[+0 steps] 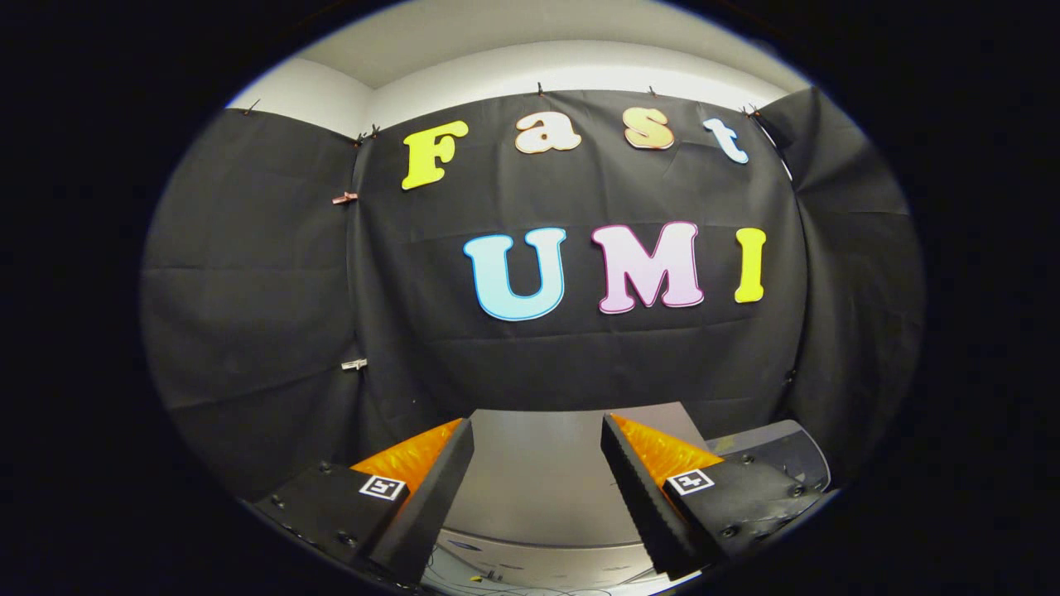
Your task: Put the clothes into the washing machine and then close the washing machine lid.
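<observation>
The gripper [537, 488] is held with jaws wide, nothing between them. The washing machine [538, 488] lies at six o'clock, just below; clothes cannot be located.

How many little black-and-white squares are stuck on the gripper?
2. One square sits on the left finger, the other on the right finger. The gripper is open, its fingers apart over a grey surface. More may be hidden.

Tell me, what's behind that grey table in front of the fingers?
Behind the grey table hangs the booth's black cloth wall, with white wall above it. The cloth covers whatever is farther back. The gripper is open, with nothing between its fingers.
</observation>
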